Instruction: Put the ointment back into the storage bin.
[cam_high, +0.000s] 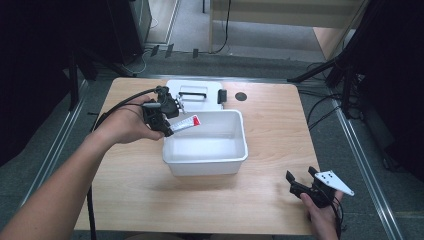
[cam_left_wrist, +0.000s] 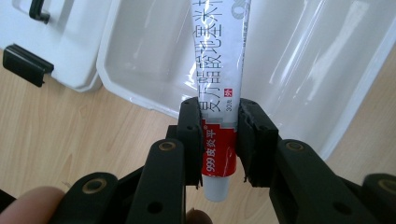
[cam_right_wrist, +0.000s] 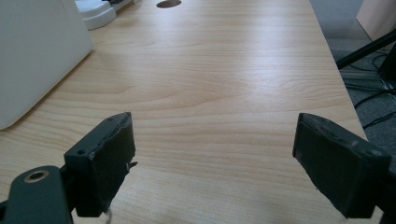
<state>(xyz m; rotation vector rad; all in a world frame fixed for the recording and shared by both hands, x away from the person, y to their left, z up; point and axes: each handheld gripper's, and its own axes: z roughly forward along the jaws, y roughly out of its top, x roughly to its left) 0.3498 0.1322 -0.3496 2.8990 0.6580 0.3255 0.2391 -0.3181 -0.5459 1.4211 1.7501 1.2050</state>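
The tube (cam_high: 186, 122) hung over the white bin's (cam_high: 240, 150) left rim in the high view, pointing right. In the left gripper view, the left gripper (cam_left_wrist: 219, 140) clamped it near its cap; its far end was cut off. In the right gripper view, the right gripper (cam_right_wrist: 212, 163) gaped wide over the table (cam_right_wrist: 224, 84).

Tube (cam_left_wrist: 219, 88): far end is running off the frame's top edge ahead of the left gripper (cam_left_wrist: 219, 140); pads are covering its flanks. Print on it is reading too small in high view.

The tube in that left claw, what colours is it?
The tube is white with dark lettering and a red band near its cap end; the left gripper view shows it best.
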